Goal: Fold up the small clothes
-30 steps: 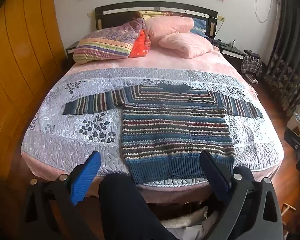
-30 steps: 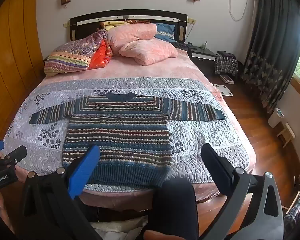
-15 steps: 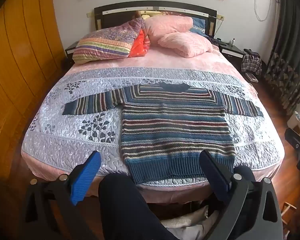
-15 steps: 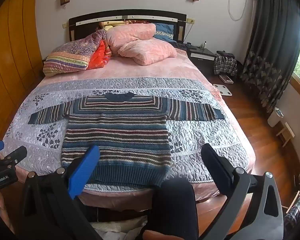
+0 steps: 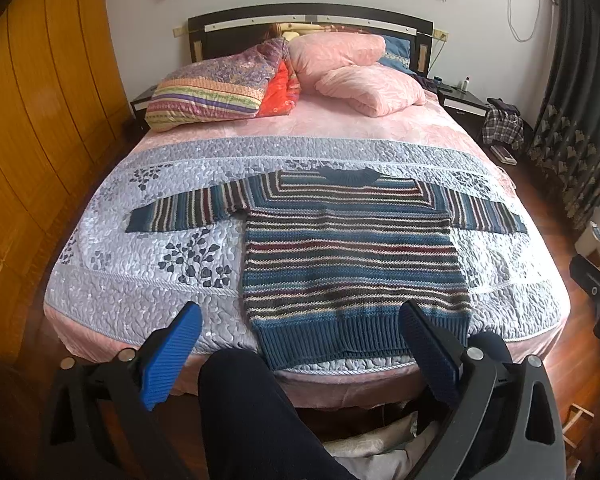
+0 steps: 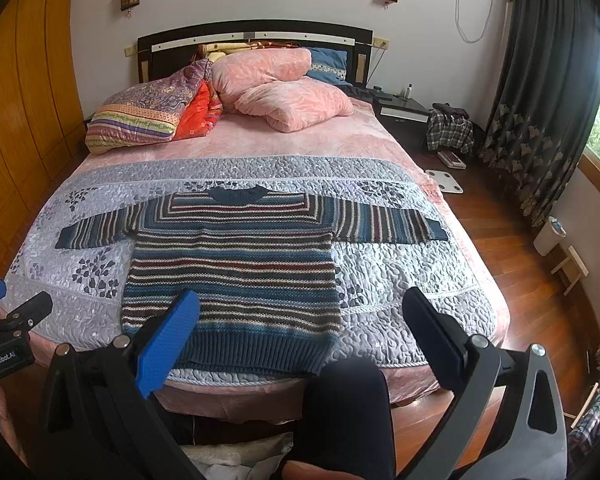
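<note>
Left claw (image 5: 300, 344) and right claw (image 6: 304, 340) both gape wide, holding nothing, short of the bed (image 5: 140, 280). Ahead of them the striped sweater (image 5: 352, 256) lies flat, sleeves spread, hem nearest. No fold looks made; all folding appears left.

- A knitted striped sweater (image 5: 352, 256) lies flat and face up on the quilted bedspread (image 5: 140, 280), in bands of teal, dark grey, maroon and cream.
- Both sleeves are spread straight out sideways.
- The dark teal round collar points toward the pillows (image 5: 356, 72).
- The ribbed teal hem reaches the foot edge of the bed.
- It is fully unfolded, with no fold made yet.
</note>
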Tool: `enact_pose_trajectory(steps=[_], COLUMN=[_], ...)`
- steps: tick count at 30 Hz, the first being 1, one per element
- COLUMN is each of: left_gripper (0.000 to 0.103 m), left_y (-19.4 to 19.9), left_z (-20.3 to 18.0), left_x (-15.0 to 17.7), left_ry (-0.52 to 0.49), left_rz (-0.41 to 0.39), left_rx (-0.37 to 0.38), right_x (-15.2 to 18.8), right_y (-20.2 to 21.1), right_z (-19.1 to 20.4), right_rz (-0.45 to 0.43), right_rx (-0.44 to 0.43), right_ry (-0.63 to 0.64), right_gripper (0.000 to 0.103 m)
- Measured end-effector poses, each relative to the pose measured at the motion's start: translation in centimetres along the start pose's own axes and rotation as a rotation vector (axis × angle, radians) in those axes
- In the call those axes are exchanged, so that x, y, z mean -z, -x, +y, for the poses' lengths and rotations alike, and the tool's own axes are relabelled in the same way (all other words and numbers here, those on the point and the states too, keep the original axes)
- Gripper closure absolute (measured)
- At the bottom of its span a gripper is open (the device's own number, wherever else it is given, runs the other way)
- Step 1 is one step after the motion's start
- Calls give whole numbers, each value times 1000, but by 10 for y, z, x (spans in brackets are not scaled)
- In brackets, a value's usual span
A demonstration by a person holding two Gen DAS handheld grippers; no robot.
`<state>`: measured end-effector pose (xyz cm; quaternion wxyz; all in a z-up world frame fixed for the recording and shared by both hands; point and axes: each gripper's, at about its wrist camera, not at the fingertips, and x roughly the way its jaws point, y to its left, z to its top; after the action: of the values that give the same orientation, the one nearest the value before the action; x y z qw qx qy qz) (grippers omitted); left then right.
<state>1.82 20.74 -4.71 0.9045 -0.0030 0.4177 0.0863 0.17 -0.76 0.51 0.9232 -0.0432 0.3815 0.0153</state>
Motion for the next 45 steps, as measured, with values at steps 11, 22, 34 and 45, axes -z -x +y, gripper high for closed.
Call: enact_pose_trajectory(steps=[11, 22, 34, 45], left_gripper=[4, 4, 4, 4], left_y=[4, 5, 6, -3], left_z=[1, 2, 3, 0], left_x=[-4, -6, -6, -6], left_ry=[-1, 0, 2, 6], left_rz=[-6, -7, -7, 5], left_rx=[-4, -3, -1, 6], right_x=[-4, -6, -8, -3], right_y=[0, 3, 4, -5], right_z=[1, 1, 3, 5], right_rz=[-6, -9, -9, 3], right_rx=[2, 3, 8, 15], right_ry=[3, 6, 7, 8], right_gripper=[3, 3, 3, 3])
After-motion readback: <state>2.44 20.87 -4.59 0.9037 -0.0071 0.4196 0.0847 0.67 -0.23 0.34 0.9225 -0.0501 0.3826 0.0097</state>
